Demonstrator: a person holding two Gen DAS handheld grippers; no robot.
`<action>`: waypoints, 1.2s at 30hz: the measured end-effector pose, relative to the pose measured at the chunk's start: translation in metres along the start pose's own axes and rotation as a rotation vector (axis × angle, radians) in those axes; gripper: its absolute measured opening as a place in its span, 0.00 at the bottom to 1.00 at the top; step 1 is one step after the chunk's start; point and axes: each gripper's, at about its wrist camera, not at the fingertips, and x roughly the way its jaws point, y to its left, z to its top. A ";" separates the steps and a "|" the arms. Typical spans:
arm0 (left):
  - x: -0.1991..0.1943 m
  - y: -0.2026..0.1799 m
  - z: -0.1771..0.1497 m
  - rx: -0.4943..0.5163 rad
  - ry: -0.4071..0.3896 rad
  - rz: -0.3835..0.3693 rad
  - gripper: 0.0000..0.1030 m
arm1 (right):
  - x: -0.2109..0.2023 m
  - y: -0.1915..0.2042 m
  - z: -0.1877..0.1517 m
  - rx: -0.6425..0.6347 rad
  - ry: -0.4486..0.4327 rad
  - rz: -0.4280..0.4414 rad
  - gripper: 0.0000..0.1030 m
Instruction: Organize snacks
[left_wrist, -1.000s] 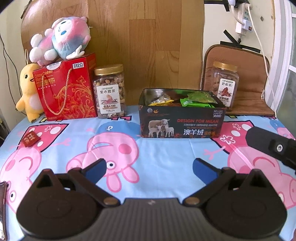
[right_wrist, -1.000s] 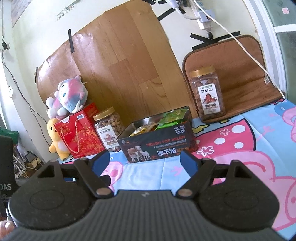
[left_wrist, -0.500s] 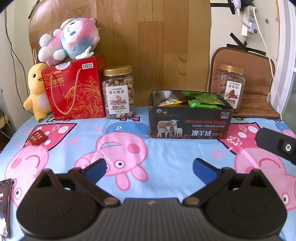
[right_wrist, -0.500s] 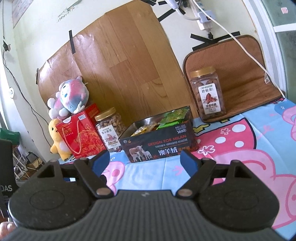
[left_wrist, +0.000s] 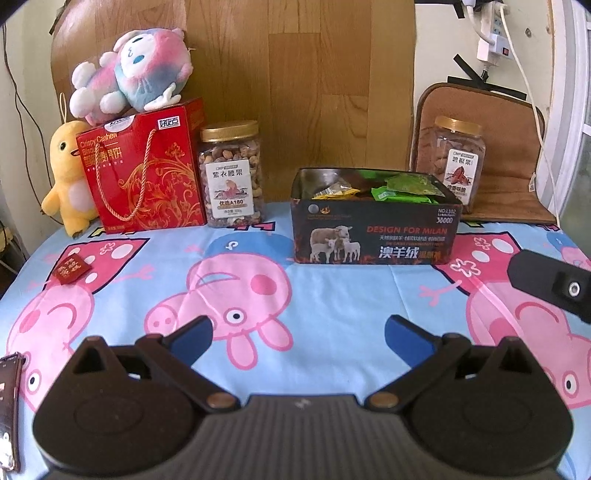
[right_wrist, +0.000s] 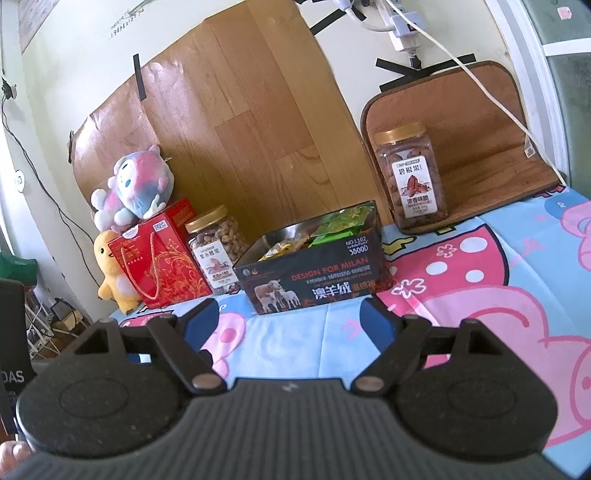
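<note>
Your left claw (left_wrist: 297, 338) is spread wide with nothing between its blue pads, hovering over the Peppa Pig cloth on the surface (left_wrist: 332, 302); your right claw (right_wrist: 286, 320) is just as wide and empty, and a black part of it shows at the right edge of the left view. Straight ahead of both sits the open black tin (left_wrist: 375, 236), printed "DESIGN FOR MILAN", "NO.L102" and "3800D" beside a picture of sheep, with yellow and green snack packets (left_wrist: 402, 186) lying inside it. Well to your left on the cloth lies one small red packet (left_wrist: 71, 268), apart from everything else. At the far left edge, near your left claw, a dark wrapper (left_wrist: 9, 402) shows only partly. Behind the tin to the right, a gold-lidded pecan jar (left_wrist: 452, 162) stands on a brown mat (left_wrist: 517, 184), labelled "CNP". To the tin's left stands a nut jar (left_wrist: 231, 173) marked "A180", just beside a red gift box (left_wrist: 142, 170) reading "Crispy Cashew". A pink-and-blue plush (left_wrist: 136, 74) lies on that box, and a yellow duck plush (left_wrist: 68, 177) stands beside it.
</note>
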 end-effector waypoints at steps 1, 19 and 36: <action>-0.001 0.000 0.000 -0.001 -0.004 0.001 1.00 | 0.000 0.000 0.001 0.003 -0.001 0.002 0.83; -0.013 0.014 -0.002 -0.029 -0.013 -0.015 1.00 | -0.008 0.009 0.000 -0.003 -0.007 0.007 0.83; -0.013 0.038 -0.013 -0.095 -0.054 0.026 1.00 | -0.006 0.023 -0.007 -0.037 0.010 0.007 0.83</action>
